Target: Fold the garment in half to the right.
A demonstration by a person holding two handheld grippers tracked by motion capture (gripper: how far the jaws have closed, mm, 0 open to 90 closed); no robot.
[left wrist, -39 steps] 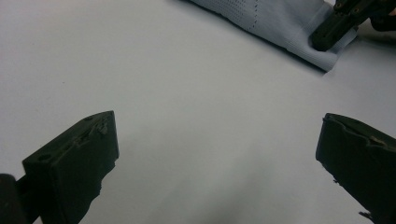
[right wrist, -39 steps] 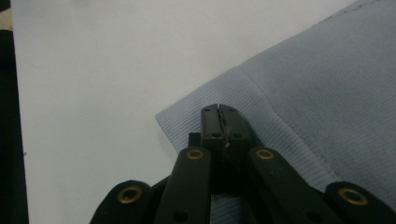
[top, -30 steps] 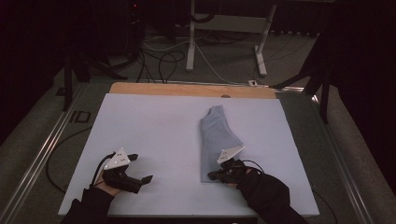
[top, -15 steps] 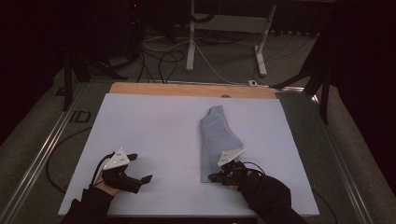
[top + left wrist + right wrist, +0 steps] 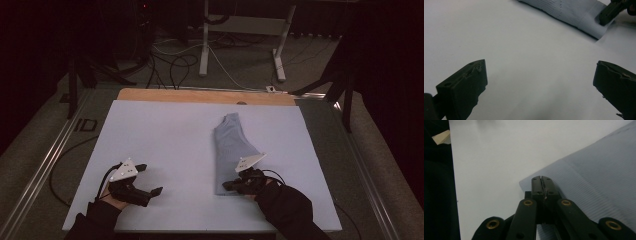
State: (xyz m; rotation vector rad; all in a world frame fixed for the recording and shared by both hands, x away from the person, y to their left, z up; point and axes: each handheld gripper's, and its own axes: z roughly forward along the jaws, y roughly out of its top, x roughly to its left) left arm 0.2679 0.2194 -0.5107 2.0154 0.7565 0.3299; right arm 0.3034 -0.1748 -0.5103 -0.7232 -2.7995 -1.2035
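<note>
Cloth, centre right of frame: pale blue ribbed knit, matt. Table top was smooth, matt white; bare wood strip along its upper edge.

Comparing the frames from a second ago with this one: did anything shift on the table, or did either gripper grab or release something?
Nothing visibly changed. The right gripper stays shut at the near corner of the grey-blue cloth, which lies in the same place on the white table. The left gripper stays open over bare table, apart from the cloth.
</note>
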